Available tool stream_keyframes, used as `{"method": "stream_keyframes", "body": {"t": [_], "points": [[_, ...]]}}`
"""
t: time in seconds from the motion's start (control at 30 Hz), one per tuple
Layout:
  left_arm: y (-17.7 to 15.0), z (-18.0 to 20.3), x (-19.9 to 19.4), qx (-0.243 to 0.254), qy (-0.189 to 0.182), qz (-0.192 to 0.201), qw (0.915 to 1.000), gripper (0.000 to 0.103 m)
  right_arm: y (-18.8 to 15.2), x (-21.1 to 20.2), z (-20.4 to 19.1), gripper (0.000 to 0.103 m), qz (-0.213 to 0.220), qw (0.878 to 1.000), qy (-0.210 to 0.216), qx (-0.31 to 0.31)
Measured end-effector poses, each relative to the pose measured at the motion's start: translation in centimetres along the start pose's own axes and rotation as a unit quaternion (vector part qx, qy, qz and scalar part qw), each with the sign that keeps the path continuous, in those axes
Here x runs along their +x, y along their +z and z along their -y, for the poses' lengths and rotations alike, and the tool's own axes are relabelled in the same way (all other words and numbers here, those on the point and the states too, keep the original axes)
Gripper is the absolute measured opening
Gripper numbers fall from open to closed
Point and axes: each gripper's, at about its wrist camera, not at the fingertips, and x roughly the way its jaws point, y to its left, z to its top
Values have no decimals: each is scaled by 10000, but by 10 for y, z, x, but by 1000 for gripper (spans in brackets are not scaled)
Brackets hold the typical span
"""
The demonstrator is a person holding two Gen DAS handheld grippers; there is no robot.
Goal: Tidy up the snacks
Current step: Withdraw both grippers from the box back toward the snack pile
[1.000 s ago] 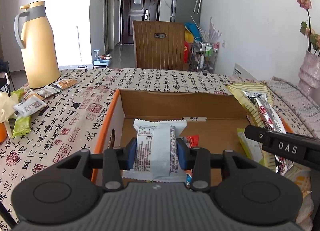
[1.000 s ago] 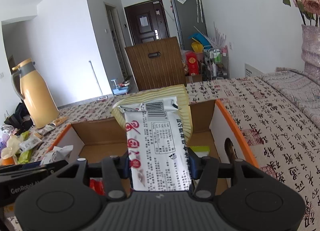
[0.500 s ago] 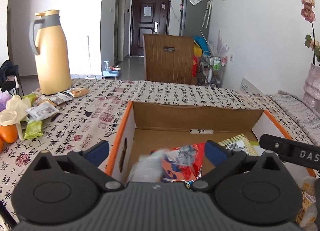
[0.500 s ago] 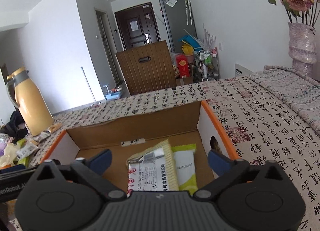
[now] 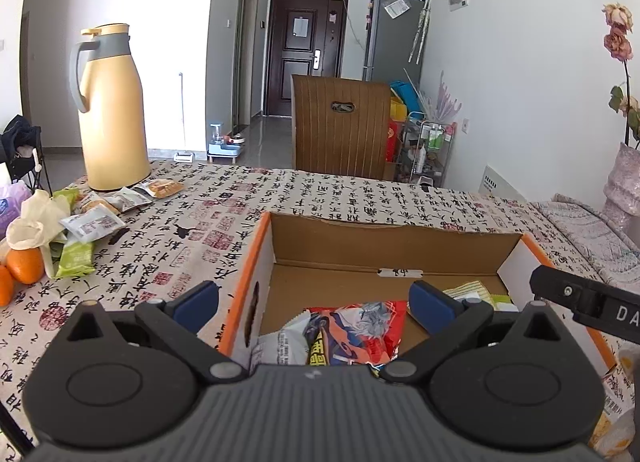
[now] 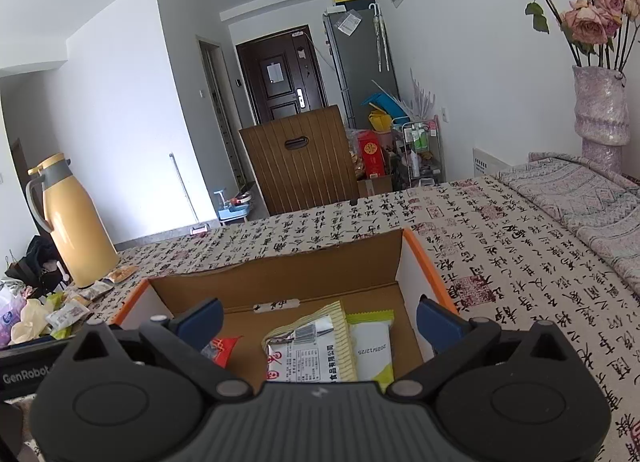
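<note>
Hovering over one cardboard box point(image 5: 394, 250), two tongs, left point(image 5: 314, 302) and right point(image 6: 318, 318), both wide, empty

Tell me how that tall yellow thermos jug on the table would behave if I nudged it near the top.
The yellow thermos jug stands tall on a fairly narrow base, so it would probably tip rather than slide. The patterned tablecloth likely grips its bottom. Its hard shell looks stiff; weight depends on unseen contents.

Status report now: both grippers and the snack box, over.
Left gripper open, empty. Right gripper open, empty. Snack packets lie inside cardboard box. Nothing blocking.
</note>
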Motion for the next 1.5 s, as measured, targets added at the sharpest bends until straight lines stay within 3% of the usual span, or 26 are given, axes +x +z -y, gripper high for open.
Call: {"method": "stream_keyframes", "body": {"t": [0.33,0.67,1.1,1.5], "points": [[2,-5,-35,-13,51,133,9999,103,4,-39,-6,103,244,9995,12,-217],[-16,-13,-84,-4,85,248,9997,103,-16,-95,9,103,334,9989,-37,-339],[-64,-18,-131,107,23,143,9998,103,-65,-149,32,103,287,9986,-87,-442],[-113,-27,-134,251,-72,-270,9993,103,-111,-168,45,103,-5,9985,-203,-501]]}}
